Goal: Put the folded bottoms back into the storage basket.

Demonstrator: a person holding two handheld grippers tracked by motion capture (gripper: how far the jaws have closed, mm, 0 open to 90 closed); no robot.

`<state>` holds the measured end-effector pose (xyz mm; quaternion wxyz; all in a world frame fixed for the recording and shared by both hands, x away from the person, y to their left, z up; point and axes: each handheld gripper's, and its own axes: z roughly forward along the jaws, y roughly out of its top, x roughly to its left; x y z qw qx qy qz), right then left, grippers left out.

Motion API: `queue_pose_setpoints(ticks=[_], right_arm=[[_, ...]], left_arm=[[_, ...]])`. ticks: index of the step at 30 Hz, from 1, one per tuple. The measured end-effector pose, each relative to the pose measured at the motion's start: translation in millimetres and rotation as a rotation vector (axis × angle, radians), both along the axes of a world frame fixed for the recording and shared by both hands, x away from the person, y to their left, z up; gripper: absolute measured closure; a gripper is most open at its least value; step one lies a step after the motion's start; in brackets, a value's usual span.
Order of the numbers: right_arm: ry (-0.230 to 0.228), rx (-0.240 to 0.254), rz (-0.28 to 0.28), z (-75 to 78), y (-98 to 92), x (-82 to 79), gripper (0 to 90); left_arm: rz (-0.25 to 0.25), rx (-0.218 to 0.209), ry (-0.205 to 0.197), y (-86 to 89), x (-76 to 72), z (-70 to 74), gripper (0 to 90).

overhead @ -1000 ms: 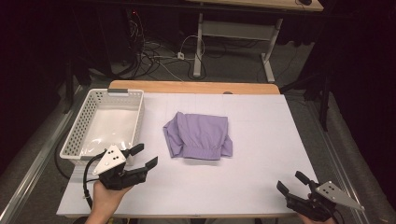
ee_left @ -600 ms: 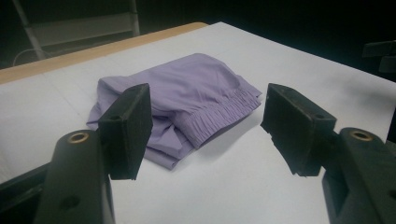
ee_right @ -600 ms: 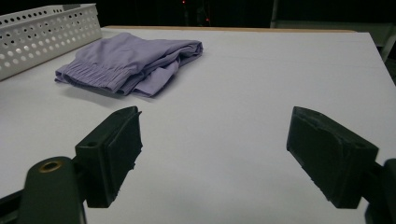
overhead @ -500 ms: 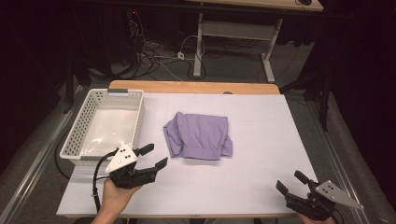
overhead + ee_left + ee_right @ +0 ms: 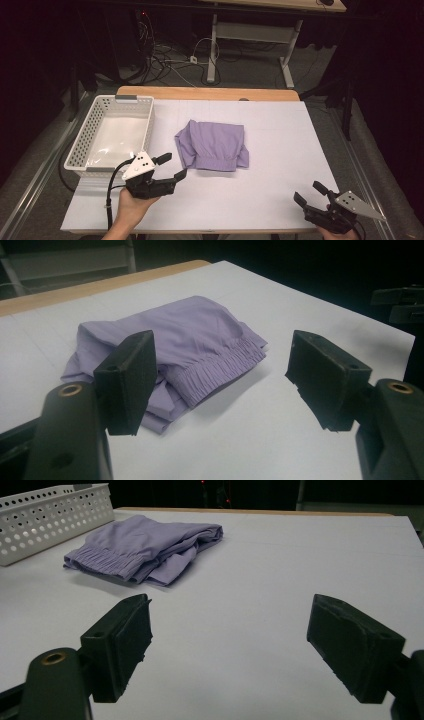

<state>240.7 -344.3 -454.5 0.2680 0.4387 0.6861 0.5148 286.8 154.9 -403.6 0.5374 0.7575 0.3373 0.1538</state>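
Left gripper [image 5: 171, 167] has advanced across the table toward the folded purple garment [image 5: 214, 145]; a second ago it sat further back, by the near corner of the white basket [image 5: 85, 137]. Its jaws have just been opening and now stand wide, with nothing between them. Judgement: this is the approach to a pick of the garment, grasp not yet made.

Garment lies just ahead of the left gripper's jaws, near but not touched, on the white table cover [image 5: 280, 150]. Basket sits to that gripper's far left side, beside the garment and apart from it.

Right gripper [image 5: 310, 195] has kept its place at the near right edge, jaws wide and empty, garment well ahead of it and off to its left.

Left gripper view: elastic waistband of the garment [image 5: 170, 350] faces the jaws, layered fold edges beneath it. The high view gives only a flat outline there.

Right gripper view: garment [image 5: 145, 550] seen side-on, basket wall [image 5: 50, 520] just behind it.
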Motion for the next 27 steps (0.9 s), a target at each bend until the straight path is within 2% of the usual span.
queue_pose_setpoints(ticks=[13,27], right_arm=[[0.003,0.003,0.006,0.0,0.6,1.3,18.4],[0.004,0.004,0.008,0.0,0.6,1.3,18.4]], left_arm=[[-0.009,0.043,0.032,-21.1,14.5,-0.6,24.9],[-0.013,0.065,0.068,-39.8,33.9,1.3,22.5]])
